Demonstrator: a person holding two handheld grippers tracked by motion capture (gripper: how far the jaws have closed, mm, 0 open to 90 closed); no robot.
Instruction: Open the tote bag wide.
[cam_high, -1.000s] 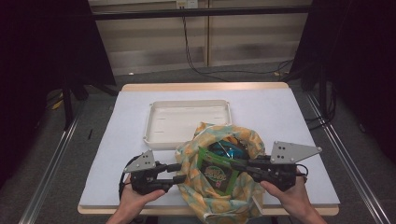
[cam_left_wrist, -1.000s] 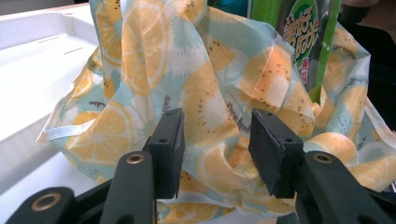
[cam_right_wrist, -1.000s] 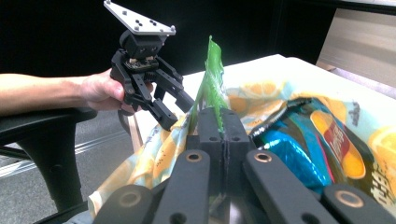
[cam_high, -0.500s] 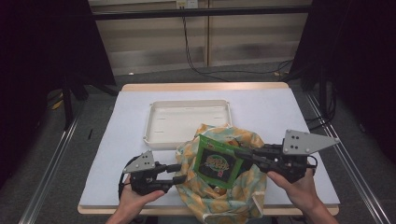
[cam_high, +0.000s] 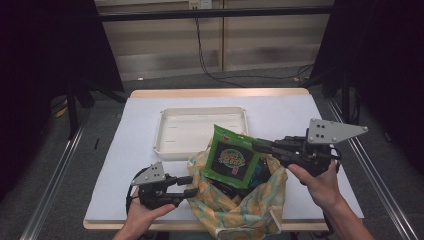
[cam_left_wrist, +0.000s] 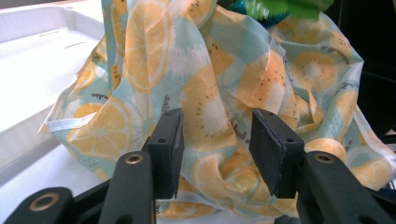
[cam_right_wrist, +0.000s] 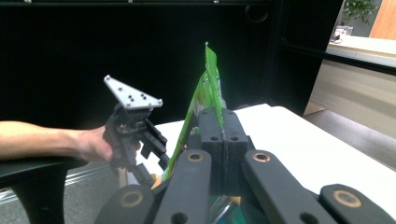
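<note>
A white-covered table (cam_high: 150, 125) with a pale wooden edge stands in a dim room, dark curtains at both sides of the high view, wood-panelled wall and a trailing black cable along the top. A shallow white tray (cam_high: 200, 131) lies at the middle of the table.

Just below the tray, at lower centre, sits a fabric bag (cam_high: 245, 205) printed with orange and kiwi slices, its mouth open upward. A green snack packet (cam_high: 233, 157) is above the bag's mouth, its flat printed face turned toward the high camera, its long axis running from the upper left of the bag down toward lower right, top edge over the tray's near rim.

The right gripper (cam_high: 260, 146) comes in from the right of the frame, pointing left, its jaws fully closed on the packet's right edge. The left gripper (cam_high: 192, 185) at lower left points right, jaws about half apart, pinching the bag's cloth.

The left gripper view shows a fold of cloth (cam_left_wrist: 215, 116) bunched between the black pads, touching both. The right gripper view shows the packet (cam_right_wrist: 208, 88) edge-on, a thin green sheet rising upright from the pressed-together jaws, with the other gripper (cam_right_wrist: 154, 140) and a hand (cam_right_wrist: 93, 144) at left.
</note>
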